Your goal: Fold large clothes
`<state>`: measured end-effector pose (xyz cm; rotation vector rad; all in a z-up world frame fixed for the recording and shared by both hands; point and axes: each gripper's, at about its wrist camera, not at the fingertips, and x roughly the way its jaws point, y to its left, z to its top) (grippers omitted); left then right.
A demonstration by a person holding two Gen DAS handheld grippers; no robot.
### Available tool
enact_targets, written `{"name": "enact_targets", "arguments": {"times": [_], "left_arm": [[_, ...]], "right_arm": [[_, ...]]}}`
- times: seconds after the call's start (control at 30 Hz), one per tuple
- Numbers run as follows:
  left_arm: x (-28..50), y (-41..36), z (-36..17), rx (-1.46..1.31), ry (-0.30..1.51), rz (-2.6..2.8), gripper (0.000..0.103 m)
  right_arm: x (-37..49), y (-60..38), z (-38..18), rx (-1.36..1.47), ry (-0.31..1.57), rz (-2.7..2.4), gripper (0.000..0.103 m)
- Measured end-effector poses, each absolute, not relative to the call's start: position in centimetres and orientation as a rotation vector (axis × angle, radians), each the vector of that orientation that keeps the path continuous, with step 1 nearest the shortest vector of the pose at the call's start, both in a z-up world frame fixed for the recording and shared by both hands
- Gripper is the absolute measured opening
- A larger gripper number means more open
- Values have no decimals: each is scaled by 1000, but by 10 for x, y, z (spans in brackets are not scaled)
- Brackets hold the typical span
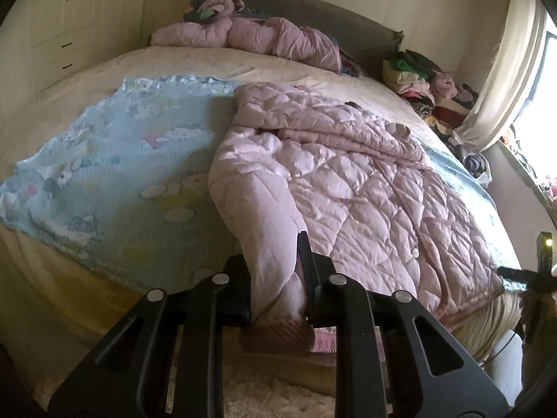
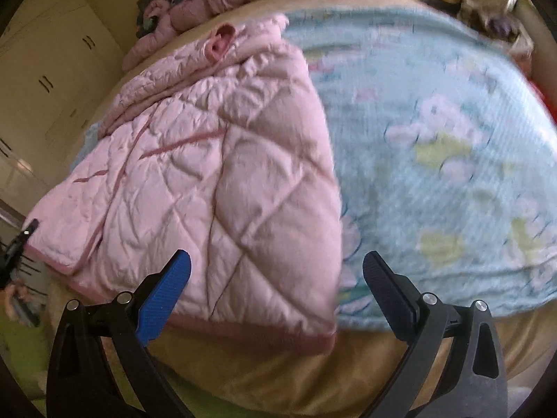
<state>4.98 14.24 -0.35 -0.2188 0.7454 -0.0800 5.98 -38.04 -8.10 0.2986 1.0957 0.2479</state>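
Observation:
A large pink quilted coat (image 1: 348, 174) lies on a light blue cartoon blanket (image 1: 115, 160) on the bed. My left gripper (image 1: 275, 278) is shut on the coat's sleeve near its ribbed cuff (image 1: 278, 338), at the bed's near edge. In the right wrist view the coat (image 2: 209, 174) lies to the left on the blanket (image 2: 435, 139). My right gripper (image 2: 276, 268) is open and empty, hovering over the coat's lower right corner at the bed's edge. The right gripper also shows at the far right of the left wrist view (image 1: 543, 264).
A second pink padded garment (image 1: 250, 35) lies bunched by the grey headboard (image 1: 313, 10). A pile of mixed clothes (image 1: 428, 83) sits at the far right corner beside a curtain (image 1: 504, 69). White wardrobes (image 1: 76, 17) stand to the left. A shaggy rug (image 1: 278, 397) lies below.

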Motion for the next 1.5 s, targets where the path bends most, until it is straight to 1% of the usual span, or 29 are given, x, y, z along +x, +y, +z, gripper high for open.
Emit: {"name": "enact_targets", "arguments": {"times": [0.1, 0.13, 0.17, 0.2, 0.3, 0.33, 0.37, 0.43, 0.53, 0.67, 1.0, 1.27, 1.5], "left_arm": [[52, 142, -1, -220, 737, -78, 13], [52, 142, 0, -221, 735, -78, 13], [51, 142, 0, -220, 733, -77, 13], [51, 142, 1, -220, 730, -74, 13], [50, 143, 1, -220, 728, -72, 13], [50, 143, 1, -218, 727, -71, 13], [50, 143, 1, -217, 727, -71, 13], [51, 144, 2, -216, 722, -66, 13], [52, 145, 5, -216, 713, -61, 13], [54, 144, 7, -210, 707, -52, 13], [68, 149, 22, -217, 671, -32, 13], [91, 156, 41, -238, 622, -26, 13], [113, 160, 51, -245, 599, -17, 14]], "right_arm": [[57, -380, -89, 330, 1119, 274, 97], [56, -380, -93, 345, 1125, 286, 86], [54, -380, -97, 365, 1134, 299, 78], [52, -380, -101, 376, 1139, 299, 73], [47, -381, -105, 390, 1115, 306, 64], [46, -382, -105, 396, 1111, 310, 57], [46, -382, -103, 396, 1102, 319, 43], [42, -382, -95, 368, 1063, 339, 29], [38, -379, -79, 348, 996, 386, 21], [42, -378, -59, 365, 904, 414, 18], [69, -371, 1, 384, 676, 457, 17], [101, -368, 33, 393, 591, 456, 17], [128, -362, 50, 378, 538, 442, 17]]}}
